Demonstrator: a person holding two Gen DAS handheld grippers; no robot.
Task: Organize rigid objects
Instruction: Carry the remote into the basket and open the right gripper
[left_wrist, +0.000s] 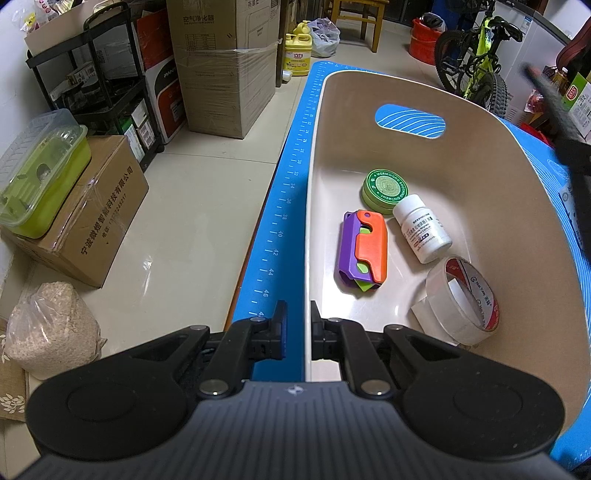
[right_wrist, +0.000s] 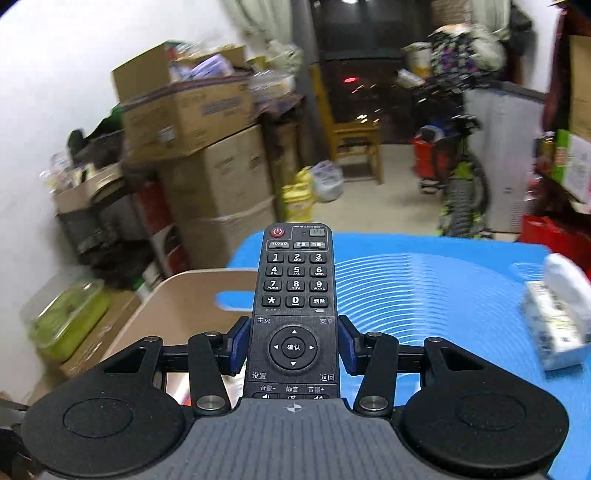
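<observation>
A beige bin (left_wrist: 498, 184) stands on the blue mat (left_wrist: 280, 206). Inside lie a green ointment tin (left_wrist: 384, 190), a white pill bottle (left_wrist: 421, 227), a purple and orange toy (left_wrist: 364, 249) and a roll of clear tape (left_wrist: 461, 299). My left gripper (left_wrist: 297, 328) straddles the bin's near left rim with its jaws close against the wall. My right gripper (right_wrist: 293, 345) is shut on a black remote control (right_wrist: 295, 295), held in the air over the mat, with the bin (right_wrist: 173, 306) below left. The remote's blurred tip (left_wrist: 554, 107) shows at the right of the left wrist view.
A white packet (right_wrist: 557, 317) lies on the mat (right_wrist: 443, 295) at the right. Off the table's left edge are cardboard boxes (left_wrist: 96, 218), a green lidded box (left_wrist: 40, 184), a black shelf (left_wrist: 99, 92) and a bag of grain (left_wrist: 51, 328). A bicycle (left_wrist: 476, 62) stands behind.
</observation>
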